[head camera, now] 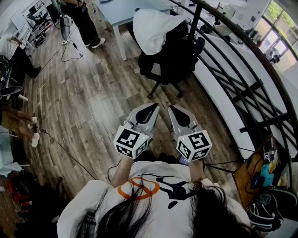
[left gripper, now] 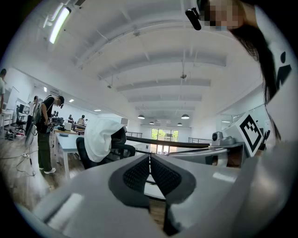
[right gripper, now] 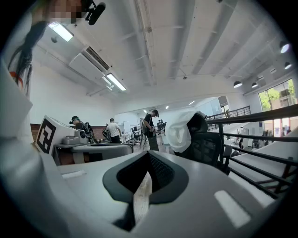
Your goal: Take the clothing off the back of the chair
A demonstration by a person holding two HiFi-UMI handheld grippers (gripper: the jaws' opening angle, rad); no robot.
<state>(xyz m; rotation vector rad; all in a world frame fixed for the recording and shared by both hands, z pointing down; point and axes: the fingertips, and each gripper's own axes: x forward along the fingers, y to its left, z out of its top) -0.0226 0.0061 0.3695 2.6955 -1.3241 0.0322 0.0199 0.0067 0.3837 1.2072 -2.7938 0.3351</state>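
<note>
A white garment (head camera: 155, 28) hangs over the back of a black office chair (head camera: 174, 62) at the top of the head view. Both grippers are held side by side well short of the chair, pointing at it. My left gripper (head camera: 152, 107) is shut with nothing in it, and so is my right gripper (head camera: 172, 109). In the left gripper view the garment (left gripper: 99, 137) and chair (left gripper: 122, 149) lie left of the closed jaw tips (left gripper: 149, 157). In the right gripper view the garment (right gripper: 180, 130) drapes the chair (right gripper: 206, 148), right of the tips (right gripper: 149, 155).
A black curved railing (head camera: 242, 69) runs along the right, close behind the chair. A white desk (head camera: 122, 11) stands beyond the chair, and a person (head camera: 84, 21) stands at the top left. A cable (head camera: 70, 155) crosses the wooden floor at left.
</note>
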